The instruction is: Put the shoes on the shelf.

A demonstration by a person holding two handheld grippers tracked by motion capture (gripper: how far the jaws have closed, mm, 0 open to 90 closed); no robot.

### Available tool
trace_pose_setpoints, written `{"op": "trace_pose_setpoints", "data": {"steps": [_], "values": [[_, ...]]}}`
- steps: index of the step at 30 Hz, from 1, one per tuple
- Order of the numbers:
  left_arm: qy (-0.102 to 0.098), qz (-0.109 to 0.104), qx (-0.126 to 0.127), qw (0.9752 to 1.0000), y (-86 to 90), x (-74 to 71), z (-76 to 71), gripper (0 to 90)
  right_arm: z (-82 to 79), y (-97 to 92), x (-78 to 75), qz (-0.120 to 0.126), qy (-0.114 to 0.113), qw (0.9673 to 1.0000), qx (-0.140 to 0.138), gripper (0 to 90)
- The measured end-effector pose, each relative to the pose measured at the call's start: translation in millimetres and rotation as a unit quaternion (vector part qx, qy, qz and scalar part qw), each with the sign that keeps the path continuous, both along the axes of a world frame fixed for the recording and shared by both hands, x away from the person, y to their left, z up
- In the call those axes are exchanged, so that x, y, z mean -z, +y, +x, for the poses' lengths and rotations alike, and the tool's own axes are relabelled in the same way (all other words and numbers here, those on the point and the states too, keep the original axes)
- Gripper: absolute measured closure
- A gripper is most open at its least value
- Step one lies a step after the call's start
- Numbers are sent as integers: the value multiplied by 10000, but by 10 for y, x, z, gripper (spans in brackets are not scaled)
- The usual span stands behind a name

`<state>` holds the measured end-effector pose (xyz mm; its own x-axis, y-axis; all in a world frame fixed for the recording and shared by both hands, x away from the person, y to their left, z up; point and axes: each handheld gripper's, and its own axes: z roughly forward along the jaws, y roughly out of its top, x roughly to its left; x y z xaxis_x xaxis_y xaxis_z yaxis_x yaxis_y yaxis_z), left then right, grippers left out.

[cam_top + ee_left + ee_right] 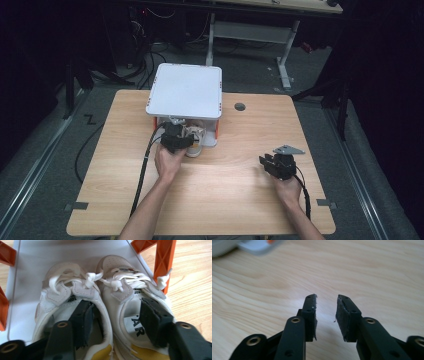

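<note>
A pair of white sneakers sits on the lower white shelf of a small rack whose white top covers them from above. In the left gripper view the left shoe and right shoe lie side by side with toes pointing away, their laces knotted together. My left gripper is open, with one jaw down in each shoe's mouth and the two adjoining shoe walls between them. My right gripper hovers over bare wood at the table's right, open, with nothing between its jaws.
Orange posts hold the rack at its corners, close beside the right shoe. The wooden table has a round cable hole behind the right hand. Another desk's white legs and floor cables lie beyond the far edge.
</note>
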<state>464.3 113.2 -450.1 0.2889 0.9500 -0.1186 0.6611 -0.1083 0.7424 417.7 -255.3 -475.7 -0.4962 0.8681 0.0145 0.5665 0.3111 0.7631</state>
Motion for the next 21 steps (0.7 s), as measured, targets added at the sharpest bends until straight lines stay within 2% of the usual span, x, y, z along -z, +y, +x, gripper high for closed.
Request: {"op": "trace_pose_setpoints", "data": {"steps": [3, 6, 9, 14, 17, 21], "values": [[15, -27, -2, 10000, -6, -18, -17, 385, 27, 99, -133, 195, -45, 9996, -216, 730], [-7, 31, 7, 10000, -6, -47, -42, 344, 58, 171, -222, 314, -53, 9988, -377, 740], [-18, -4, 30, 10000, 21, -75, -63, 314, 133, 357, -427, 488, -118, 9965, -662, 758], [-190, -119, -8, 9997, 58, -146, -89, 286, 215, 550, -660, 655, -243, 9935, -904, 769], [-222, -114, -5, 9997, 63, -172, -114, 263, 276, 690, -833, 747, -322, 9914, -1024, 776], [-376, -146, 21, 9992, 72, -241, -210, 233, 365, 875, -1026, 738, -459, 9895, -1153, 786]]}}
